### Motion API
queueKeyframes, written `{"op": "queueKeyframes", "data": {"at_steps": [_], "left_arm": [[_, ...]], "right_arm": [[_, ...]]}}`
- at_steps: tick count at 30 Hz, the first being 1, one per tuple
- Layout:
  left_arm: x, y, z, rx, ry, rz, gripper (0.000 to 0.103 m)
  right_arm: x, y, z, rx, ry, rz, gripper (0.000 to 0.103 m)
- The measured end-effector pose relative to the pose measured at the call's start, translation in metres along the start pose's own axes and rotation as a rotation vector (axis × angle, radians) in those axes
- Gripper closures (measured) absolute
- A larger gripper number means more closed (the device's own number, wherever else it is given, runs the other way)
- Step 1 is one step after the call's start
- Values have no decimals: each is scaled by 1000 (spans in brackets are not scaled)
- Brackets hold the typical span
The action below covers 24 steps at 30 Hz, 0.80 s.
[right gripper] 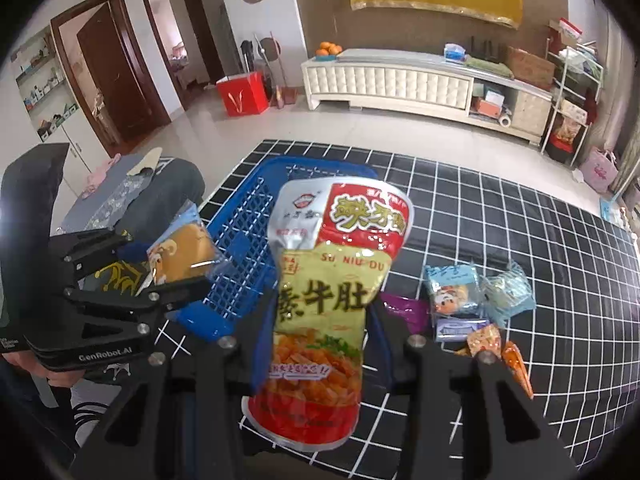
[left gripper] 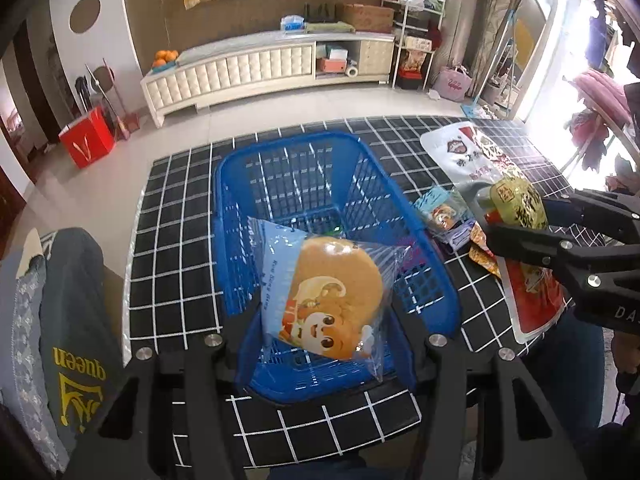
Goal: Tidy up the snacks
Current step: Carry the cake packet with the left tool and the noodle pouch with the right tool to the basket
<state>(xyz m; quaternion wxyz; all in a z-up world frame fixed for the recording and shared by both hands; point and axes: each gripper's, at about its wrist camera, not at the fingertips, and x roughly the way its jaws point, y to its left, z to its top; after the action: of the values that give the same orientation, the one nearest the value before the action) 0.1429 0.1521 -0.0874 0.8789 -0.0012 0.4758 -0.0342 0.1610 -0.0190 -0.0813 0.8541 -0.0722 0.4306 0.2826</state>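
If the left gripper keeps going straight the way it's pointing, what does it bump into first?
Probably the blue basket. The left gripper, shut on the bread packet, points into its open top, so the mesh inside comes first, though depth is hard to judge.

Home living room: long low TV cabinet [left gripper: 264, 66] with padded cream front against the wall, bowl of oranges [left gripper: 165, 57] on it, tiled floor [right gripper: 400, 128], wooden interior doors [right gripper: 108, 76], cluttered wire shelf rack [left gripper: 416, 28], laundry hanging [left gripper: 600, 36] by the window.
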Motion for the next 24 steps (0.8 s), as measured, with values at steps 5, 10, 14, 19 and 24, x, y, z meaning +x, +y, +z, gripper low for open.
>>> {"op": "queueKeyframes", "data": {"at_steps": [5,10,14,19,24], "left_arm": [[22,5,-6,-8,46,8,50],[36,12,-12,-30,85,-2,49],[41,10,-18,-1,93,29,46],[39,17,-21,-26,86,-2,40],[24,20,-18,-34,53,8,40]], "right_arm": [[14,0,2,0,26,1,56],[24,3,4,-2,46,1,56],[27,7,4,-10,54,1,56],[29,11,4,-14,62,0,56],[30,16,4,-19,64,1,56]]}}
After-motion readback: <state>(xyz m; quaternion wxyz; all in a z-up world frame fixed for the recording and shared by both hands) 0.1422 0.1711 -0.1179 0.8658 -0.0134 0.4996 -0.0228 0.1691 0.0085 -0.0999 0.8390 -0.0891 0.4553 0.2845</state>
